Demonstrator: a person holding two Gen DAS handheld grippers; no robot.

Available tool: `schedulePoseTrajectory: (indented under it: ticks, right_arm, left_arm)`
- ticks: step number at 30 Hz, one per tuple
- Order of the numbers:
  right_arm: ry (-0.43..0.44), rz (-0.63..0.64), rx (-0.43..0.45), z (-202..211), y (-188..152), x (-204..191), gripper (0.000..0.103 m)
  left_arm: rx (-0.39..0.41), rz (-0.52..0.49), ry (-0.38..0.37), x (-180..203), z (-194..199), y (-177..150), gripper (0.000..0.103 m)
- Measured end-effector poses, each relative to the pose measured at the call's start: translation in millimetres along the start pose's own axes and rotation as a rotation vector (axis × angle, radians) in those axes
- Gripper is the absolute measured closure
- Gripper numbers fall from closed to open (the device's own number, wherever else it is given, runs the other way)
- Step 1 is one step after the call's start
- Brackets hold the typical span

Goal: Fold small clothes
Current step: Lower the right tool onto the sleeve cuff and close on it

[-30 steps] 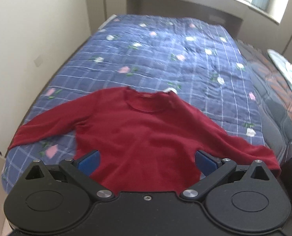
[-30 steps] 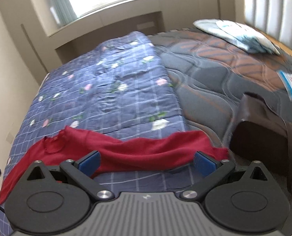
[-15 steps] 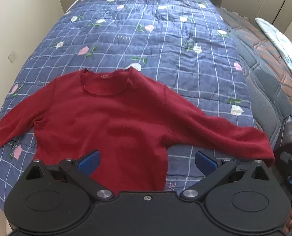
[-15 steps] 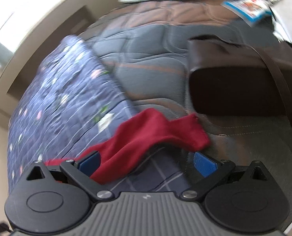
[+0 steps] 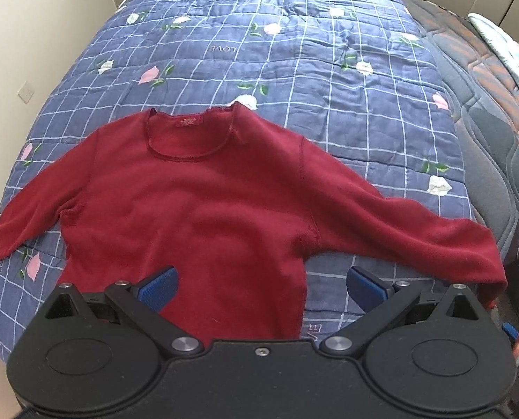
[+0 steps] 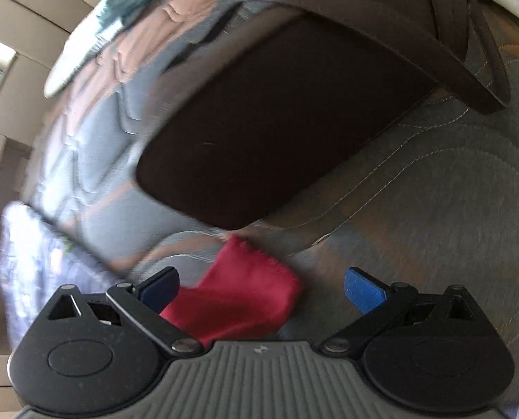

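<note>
Red sweater (image 5: pixel 196 216) lying flat, face up, on a blue checked quilt (image 5: pixel 294 52) covering the bed, both sleeves stretched outward. Left gripper (image 5: pixel 261 284) hovers above the hem, fingers spread, holding nothing. Right gripper (image 6: pixel 261 286) sits over the sleeve cuff (image 6: pixel 238 293), fingers spread to either side of it, near a dark brown bag (image 6: pixel 276 122).

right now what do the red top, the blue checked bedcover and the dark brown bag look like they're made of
The red long-sleeved top looks like a soft matte knit or fleece: fuzzy surface, rolled stitched neckline. The blue checked floral bedcover appears to be quilted cotton-like fabric, puffy between stitched lines. The dark brown bag seems to be smooth leather or imitation leather with a faint sheen, though blur leaves that open.
</note>
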State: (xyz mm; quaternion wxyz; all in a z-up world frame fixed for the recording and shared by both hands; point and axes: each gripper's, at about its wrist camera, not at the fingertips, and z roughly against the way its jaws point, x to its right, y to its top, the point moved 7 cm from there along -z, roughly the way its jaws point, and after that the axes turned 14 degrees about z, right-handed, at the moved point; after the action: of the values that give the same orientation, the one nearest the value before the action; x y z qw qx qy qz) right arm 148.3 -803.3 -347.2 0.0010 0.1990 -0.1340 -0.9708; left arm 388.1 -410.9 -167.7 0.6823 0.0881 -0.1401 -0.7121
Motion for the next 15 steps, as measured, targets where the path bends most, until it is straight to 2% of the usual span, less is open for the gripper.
schedulePoseTrajectory:
  ticks: [3,5,8,10,13,14,15]
  right_arm:
    - [-0.028,0.037,-0.036,-17,-4,4,0.012]
    - [-0.052,0.076,-0.056,-26,-7,5,0.014]
    - [-0.072,0.111,-0.047,-31,-8,4,0.019]
    - [-0.085,0.135,-0.043,-33,-8,3,0.027]
    - [-0.102,0.216,-0.045,-31,-11,-6,0.055]
    - [-0.101,0.237,-0.048,-30,-12,-10,0.06]
    - [-0.1,0.258,-0.052,-31,-13,-13,0.075]
  left_arm:
    - [-0.016,-0.007,0.001,3,-5,-3,0.001]
    - [-0.025,-0.011,0.005,4,-8,-5,0.001]
    - [-0.029,-0.009,0.006,4,-8,-7,0.001]
    - [-0.029,-0.006,0.009,4,-7,-7,0.001]
    - [-0.024,0.001,0.016,1,-5,-6,0.001]
    - [-0.023,0.006,0.018,0,-4,-6,0.001]
    - [-0.022,0.01,0.019,-2,-4,-5,0.001]
